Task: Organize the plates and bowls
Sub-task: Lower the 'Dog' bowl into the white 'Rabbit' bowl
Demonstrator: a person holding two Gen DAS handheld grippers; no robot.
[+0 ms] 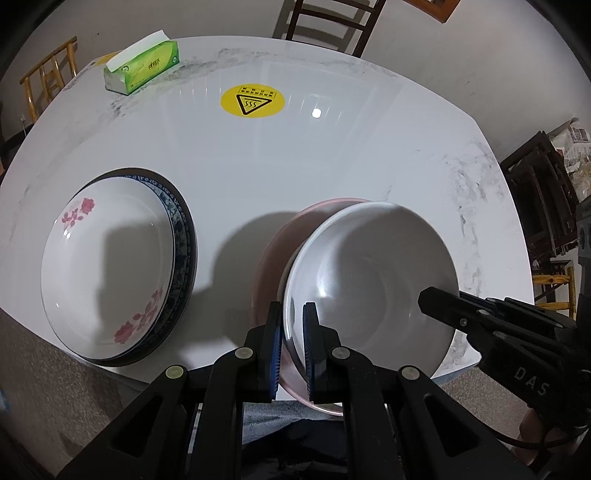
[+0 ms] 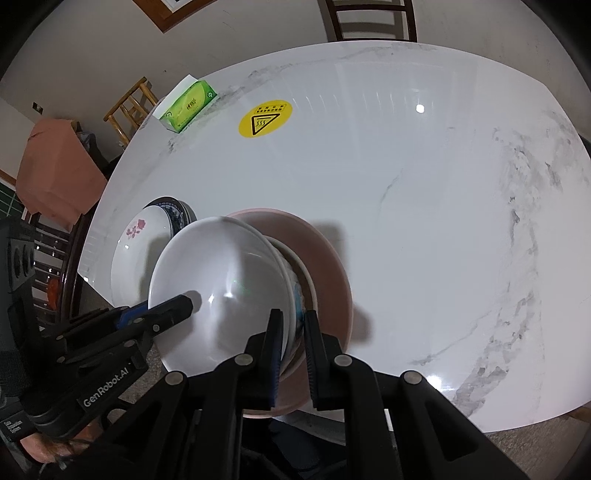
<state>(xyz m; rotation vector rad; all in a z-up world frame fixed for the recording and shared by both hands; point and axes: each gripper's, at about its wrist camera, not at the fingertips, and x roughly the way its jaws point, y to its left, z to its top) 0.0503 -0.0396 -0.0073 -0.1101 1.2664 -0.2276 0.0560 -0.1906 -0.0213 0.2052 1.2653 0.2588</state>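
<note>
Two grippers, both clamped on the same white bowl, one per side. L gripper: jaws closed tight on the bowl's near-left rim, blue pads either side of the rim edge. R gripper: jaws pinched on the rim at the bowl's opposite side; in the left wrist view its black finger lies over the bowl's right rim. White bowl sits tilted, above/inside a pink bowl that's on the table near the front edge. Right wrist view shows another bowl w/ a patterned outside nested between the white one and the pink one; can't tell if the white bowl touches it. To the left, apart from the pink bowl: white plate w/ pink flowers stacked on a dark blue-patterned plate, also close to the table's front edge. Farther back on the marble-look top: round yellow warning sticker, and a green tissue pack near the far-left edge. Dark wooden chair behind the table.
</note>
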